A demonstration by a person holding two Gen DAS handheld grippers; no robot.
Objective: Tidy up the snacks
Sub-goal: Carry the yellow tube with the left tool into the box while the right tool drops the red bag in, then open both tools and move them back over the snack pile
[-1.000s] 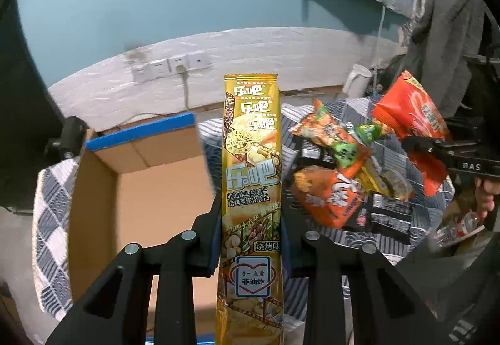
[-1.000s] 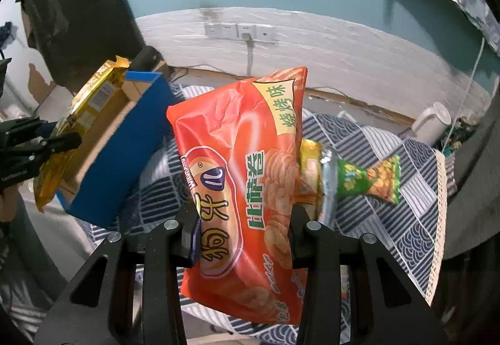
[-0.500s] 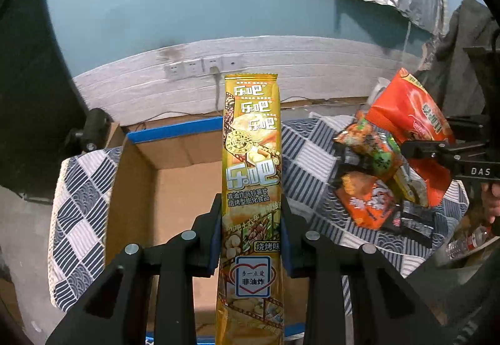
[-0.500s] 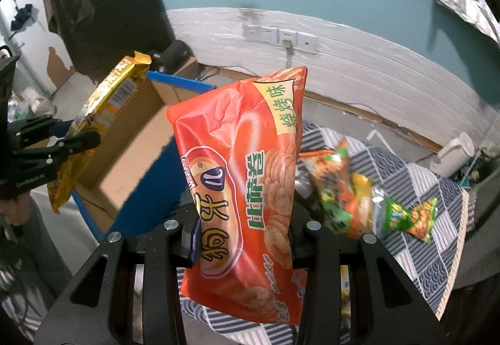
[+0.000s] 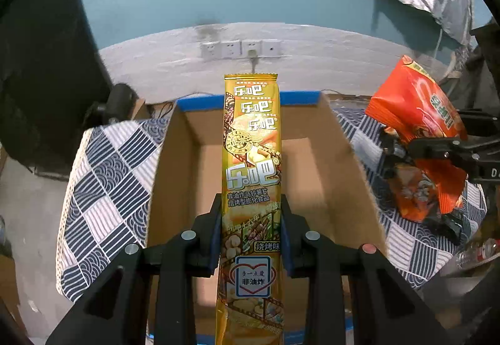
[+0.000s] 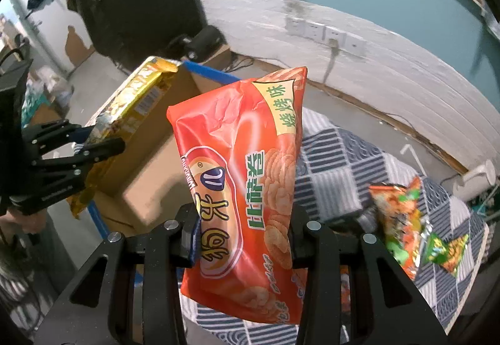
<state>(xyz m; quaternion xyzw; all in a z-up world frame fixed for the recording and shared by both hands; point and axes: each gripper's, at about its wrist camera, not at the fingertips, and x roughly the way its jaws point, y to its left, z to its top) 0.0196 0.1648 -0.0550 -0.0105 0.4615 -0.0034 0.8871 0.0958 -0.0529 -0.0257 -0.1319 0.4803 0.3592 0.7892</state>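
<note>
My left gripper (image 5: 250,232) is shut on a long yellow chip pack (image 5: 251,163) and holds it upright over the open cardboard box (image 5: 340,185) with blue tape on its rim. The box looks empty inside. My right gripper (image 6: 243,238) is shut on an orange chip bag (image 6: 247,188), held in the air right of the box (image 6: 150,188). In the right wrist view the left gripper (image 6: 90,142) with the yellow pack (image 6: 137,104) is at the left. In the left wrist view the orange bag (image 5: 415,113) is at the right.
A blue and white patterned cloth (image 5: 106,188) covers the table under the box. Several more snack packs (image 6: 403,220) lie on the cloth to the right. A white wall with sockets (image 5: 240,48) is behind. A white mug (image 6: 478,176) stands at the far right.
Both grippers have swung left towards the box. The box now sits centred under the yellow pack, and the loose snacks have slid to the right of both views.
</note>
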